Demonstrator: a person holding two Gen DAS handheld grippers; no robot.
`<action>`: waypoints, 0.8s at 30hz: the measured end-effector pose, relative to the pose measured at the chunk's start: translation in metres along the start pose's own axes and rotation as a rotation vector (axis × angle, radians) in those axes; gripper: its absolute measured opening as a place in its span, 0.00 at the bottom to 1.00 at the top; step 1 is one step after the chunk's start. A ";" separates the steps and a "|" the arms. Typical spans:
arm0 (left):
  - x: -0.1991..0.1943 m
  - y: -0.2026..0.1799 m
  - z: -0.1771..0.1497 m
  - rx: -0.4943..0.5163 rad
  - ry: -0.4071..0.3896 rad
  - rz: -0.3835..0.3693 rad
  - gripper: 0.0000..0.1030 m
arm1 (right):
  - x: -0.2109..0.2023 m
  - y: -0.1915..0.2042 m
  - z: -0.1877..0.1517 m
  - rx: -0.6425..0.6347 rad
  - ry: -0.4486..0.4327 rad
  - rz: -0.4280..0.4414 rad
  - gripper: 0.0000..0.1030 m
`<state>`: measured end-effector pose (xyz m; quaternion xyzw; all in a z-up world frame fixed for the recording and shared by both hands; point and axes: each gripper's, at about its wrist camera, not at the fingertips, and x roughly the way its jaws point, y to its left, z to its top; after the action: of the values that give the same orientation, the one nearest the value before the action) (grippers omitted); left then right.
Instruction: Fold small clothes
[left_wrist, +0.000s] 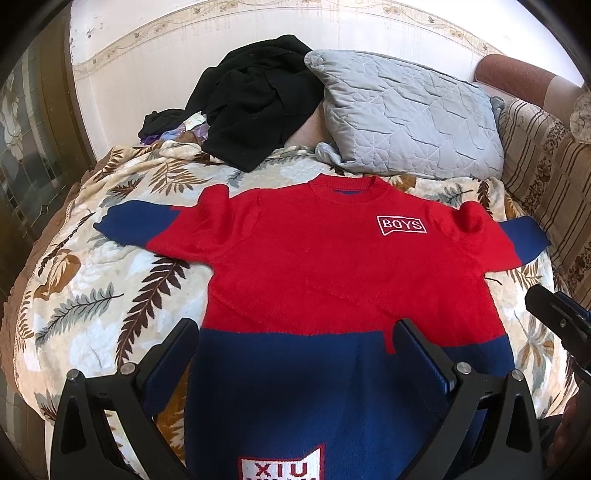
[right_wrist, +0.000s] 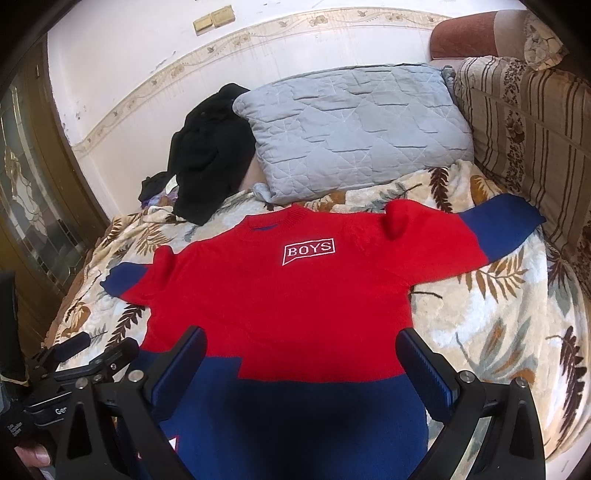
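A small red-and-blue knitted sweater (left_wrist: 317, 266) lay flat and face up on a bed covered by a cream blanket printed with brown and grey leaves (left_wrist: 96, 266), its collar toward the wall and both blue-cuffed sleeves stretched out to the sides. A white "BOYS" patch (left_wrist: 401, 225) marked the chest, and a white "XIU" panel (left_wrist: 282, 467) sat on the blue lower body. The left gripper (left_wrist: 295, 354) was poised over the blue hem section, its two black fingers spread wide with the sweater visible between them and nothing pinched. The right gripper (right_wrist: 301, 363) was held likewise over the boundary of red and blue, its fingers also spread apart and empty; whether either gripper touched the knit could not be told. In the right wrist view the left gripper appeared at the lower left, beside the sweater's edge, with a fingertip of the person's hand (right_wrist: 35, 456) below it. Beyond the collar lay a grey quilted pillow (left_wrist: 410, 118) and, just to its left, a heap of black clothing (left_wrist: 255, 103).
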<state>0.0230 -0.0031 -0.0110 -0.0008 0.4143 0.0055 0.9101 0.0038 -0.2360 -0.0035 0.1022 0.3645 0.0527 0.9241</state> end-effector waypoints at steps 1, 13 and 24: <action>0.001 0.000 0.001 -0.001 0.000 -0.002 1.00 | 0.000 0.000 0.000 0.000 0.001 0.001 1.00; 0.010 -0.004 0.004 0.003 0.013 -0.005 1.00 | 0.013 -0.004 0.001 -0.002 0.022 -0.006 1.00; 0.011 -0.006 0.005 0.005 0.011 -0.007 1.00 | 0.013 -0.003 0.001 -0.006 0.019 -0.007 1.00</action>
<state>0.0344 -0.0088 -0.0161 -0.0001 0.4195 0.0015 0.9077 0.0140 -0.2369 -0.0115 0.0975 0.3735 0.0518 0.9211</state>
